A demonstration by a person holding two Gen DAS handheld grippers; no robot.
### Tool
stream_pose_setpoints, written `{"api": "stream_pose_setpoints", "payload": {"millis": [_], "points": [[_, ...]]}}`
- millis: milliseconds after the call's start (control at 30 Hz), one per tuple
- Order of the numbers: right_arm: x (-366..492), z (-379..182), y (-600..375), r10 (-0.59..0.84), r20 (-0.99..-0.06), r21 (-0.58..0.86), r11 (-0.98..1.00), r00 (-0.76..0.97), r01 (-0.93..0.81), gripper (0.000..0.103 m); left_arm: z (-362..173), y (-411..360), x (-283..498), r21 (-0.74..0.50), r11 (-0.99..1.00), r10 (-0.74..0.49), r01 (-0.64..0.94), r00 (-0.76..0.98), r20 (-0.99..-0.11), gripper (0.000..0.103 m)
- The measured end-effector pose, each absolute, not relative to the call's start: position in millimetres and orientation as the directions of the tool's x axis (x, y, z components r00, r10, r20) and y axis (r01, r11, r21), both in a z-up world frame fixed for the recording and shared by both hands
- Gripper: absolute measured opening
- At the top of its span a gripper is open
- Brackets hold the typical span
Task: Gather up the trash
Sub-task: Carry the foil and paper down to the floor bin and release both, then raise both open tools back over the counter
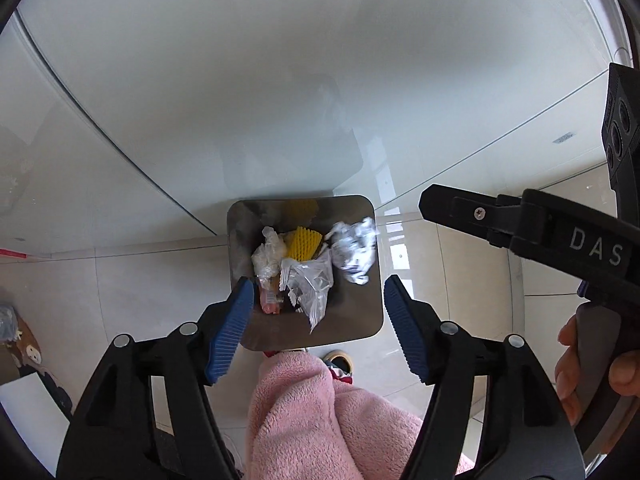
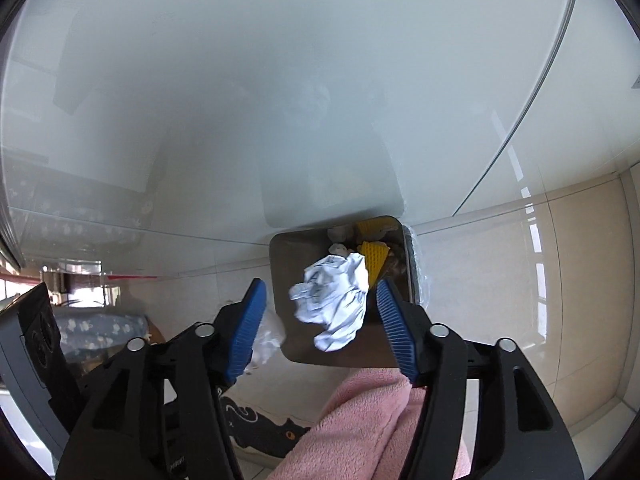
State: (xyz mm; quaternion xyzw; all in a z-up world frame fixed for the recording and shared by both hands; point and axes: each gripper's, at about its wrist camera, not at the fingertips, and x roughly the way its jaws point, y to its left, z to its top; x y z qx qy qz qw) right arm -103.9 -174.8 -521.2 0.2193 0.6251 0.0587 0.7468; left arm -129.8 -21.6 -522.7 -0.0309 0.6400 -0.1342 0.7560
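- A crumpled paper wad, white with grey print, is seen between the spread fingers of the right gripper, over the open mouth of the metal bin. Neither pad appears to touch it; whether it is falling or resting on the rubbish below cannot be settled from this view.
- In the left wrist view the same wad lies against the right inner wall of the bin, beside a yellow foam net, a clear plastic wrapper and a crumpled clear bag. A pinkish packet is partly hidden underneath.
- Handling, judged: all pieces look very light, soft and easily crushed. Nothing fragile is noted. The plastic film is likely slippery, so a pinch across a bunched fold would hold better than a flat edge. The paper wad is best taken across its middle.
- The left gripper is held wide apart and empty, above the near rim of the bin.
- The right gripper is likewise apart, with nothing clamped.
- The bin stands on a pale tiled floor, against a white glossy panel.
- A further crumpled clear piece is noted on the floor just left of the bin; it is judged to be uncollected trash.
- A pink fleece garment fills the lower foreground.
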Motion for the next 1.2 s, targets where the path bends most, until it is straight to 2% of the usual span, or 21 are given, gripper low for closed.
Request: {"api": "stream_pose_setpoints", "payload": {"millis": [67,133,233,500,833,1200], "points": [[-104,-517,-176,0.347,-0.912,0.388,0.902,0.219,0.189,0.081,-517,-20,-129,-0.218,0.964,-0.240,0.155,0.142,-0.960,0.078],[-104,-511,-179,0.321,-0.920,0.365,0.911,0.227,0.193,0.101,-507,-16,-130,-0.215,0.966,-0.237,0.146,0.156,-0.959,0.088],[-107,-495,-184,0.295,-0.929,0.338,0.923,0.222,0.186,0.100,-487,-14,-135,-0.199,0.969,-0.223,0.147,0.171,-0.960,0.095],[-126,-404,-204,0.253,-0.917,0.301,0.946,0.308,0.119,0.100,-394,-13,-147,-0.157,0.972,-0.203,0.176,0.282,-0.938,0.095],[-140,-276,-230,0.229,-0.833,0.281,0.959,0.503,0.028,0.100,-278,-6,-138,-0.159,0.976,-0.210,0.148,0.455,-0.865,0.095],[-81,-229,-235,0.193,-0.776,0.258,0.966,0.600,0.022,0.100,-227,9,-74,-0.140,0.978,-0.201,0.152,0.541,-0.816,0.095]]}}
